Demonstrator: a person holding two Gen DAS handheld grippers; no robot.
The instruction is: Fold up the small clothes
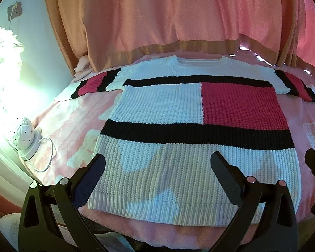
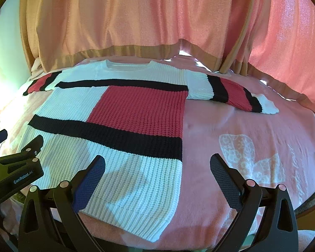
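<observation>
A knitted sweater point(image 1: 178, 109) in white, black and red blocks lies flat and spread out on a pink bed, collar at the far side, both sleeves stretched sideways. It also shows in the right wrist view point(image 2: 119, 113). My left gripper point(image 1: 157, 163) is open and empty, hovering over the sweater's hem near the front edge. My right gripper point(image 2: 157, 166) is open and empty over the hem's right corner. The left gripper point(image 2: 21, 147) appears at the left of the right wrist view, and the right gripper point(image 1: 313, 163) at the right edge of the left wrist view.
The pink bed cover point(image 2: 252, 136) with white prints has bare room to the right of the sweater. A white lamp point(image 1: 25, 134) with a cord sits at the bed's left edge. Pink curtains point(image 1: 157, 16) hang behind the bed.
</observation>
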